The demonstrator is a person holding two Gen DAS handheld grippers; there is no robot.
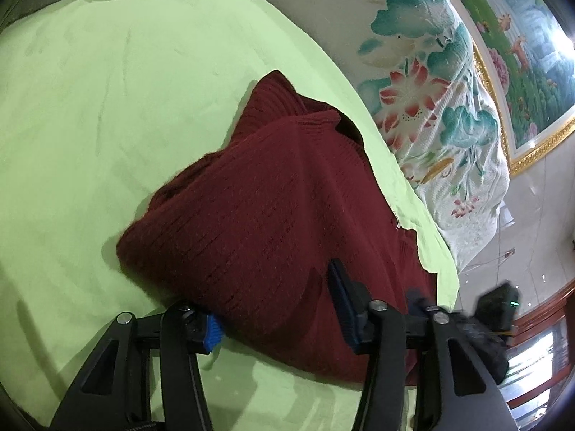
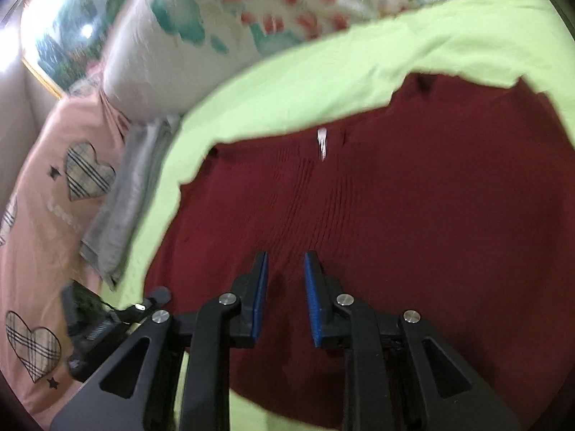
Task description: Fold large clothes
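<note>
Left gripper (image 1: 276, 309) fingers spread around maroon sweater (image 1: 273, 215); right gripper (image 2: 285, 287) fingers parted.

Left gripper (image 1: 278, 309): jaws spread wide, blue pads facing each other across a broad gap, one fingertip (image 1: 212, 330) low and short in view, the other raised and angled inward. Black linkage arms splayed outward below, silver pivot pins showing. Right gripper (image 2: 285, 287): jaws partly parted, narrow gap between the blue pads, fingers (image 2: 260, 287) roughly parallel and pointing forward and downward. Visible also at the lower right edge of the left wrist view, blurred.
</note>
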